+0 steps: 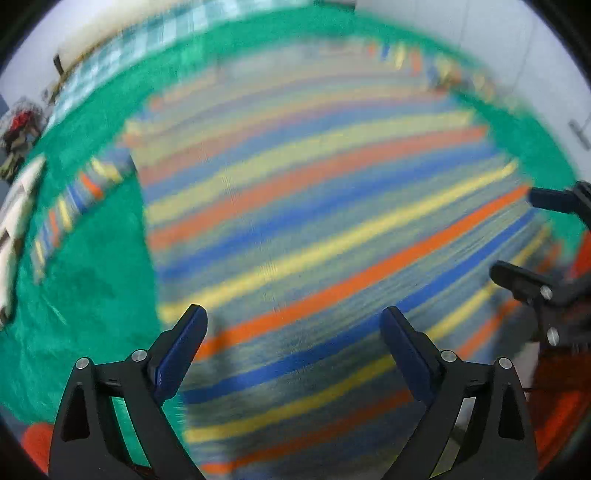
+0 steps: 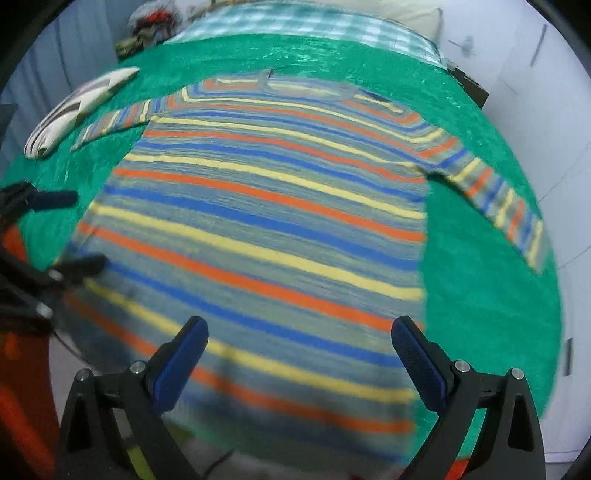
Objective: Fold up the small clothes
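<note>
A small striped shirt [image 2: 266, 221] in blue, orange, yellow and grey lies flat on a green cloth [image 2: 480, 288], collar at the far end, both sleeves spread out. It also fills the blurred left wrist view [image 1: 314, 229]. My left gripper [image 1: 293, 332] is open and empty above the shirt's lower left part. My right gripper [image 2: 299, 343] is open and empty above the shirt's lower hem. Each gripper shows in the other's view, the right one [image 1: 517, 236] at the right edge, the left one [image 2: 85, 232] at the left edge, both open.
A folded white striped garment [image 2: 74, 110] lies on the green cloth at the far left. A checked cover [image 2: 295, 18] and a pile of dark clothes [image 2: 151, 26] lie behind. White walls [image 2: 524, 92] stand to the right.
</note>
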`<state>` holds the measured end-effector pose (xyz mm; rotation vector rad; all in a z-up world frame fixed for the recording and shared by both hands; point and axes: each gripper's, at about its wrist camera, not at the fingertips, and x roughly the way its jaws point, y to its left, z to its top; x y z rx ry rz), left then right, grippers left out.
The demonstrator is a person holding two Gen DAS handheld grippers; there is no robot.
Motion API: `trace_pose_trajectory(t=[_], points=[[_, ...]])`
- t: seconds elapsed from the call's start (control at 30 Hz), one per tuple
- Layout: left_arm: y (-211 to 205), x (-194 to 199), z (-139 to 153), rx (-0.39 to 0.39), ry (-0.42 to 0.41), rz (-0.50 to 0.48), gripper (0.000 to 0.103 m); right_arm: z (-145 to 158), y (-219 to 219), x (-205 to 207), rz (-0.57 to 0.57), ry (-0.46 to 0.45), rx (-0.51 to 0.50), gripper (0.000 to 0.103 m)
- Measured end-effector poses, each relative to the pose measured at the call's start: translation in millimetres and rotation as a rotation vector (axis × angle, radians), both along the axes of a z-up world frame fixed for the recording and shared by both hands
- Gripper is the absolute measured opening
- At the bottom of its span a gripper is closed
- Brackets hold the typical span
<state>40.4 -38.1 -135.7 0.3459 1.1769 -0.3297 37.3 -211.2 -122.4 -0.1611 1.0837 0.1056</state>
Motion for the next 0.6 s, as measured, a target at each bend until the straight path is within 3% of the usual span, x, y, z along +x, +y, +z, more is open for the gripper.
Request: trace_pose_trajectory(t=[0.03, 0.1, 0.6], points=[[4.5, 5.2, -15.3, -0.002, 0.01, 0.014, 0.102, -17.6, 2.7, 5.4, -0.008, 0.034, 0.002, 0.098], [11.5, -1.0, -17.8, -0.037, -0.044, 0.032, 0.103, -51.7, 5.5, 7.6, -0.015, 0.123, -0.003, 0.103], [15.0, -2.4, -17.7, -0.054, -0.046, 0.02, 0.103, -50.6, 6.6, -1.4, -0.033, 0.086, -0.014, 0.103]])
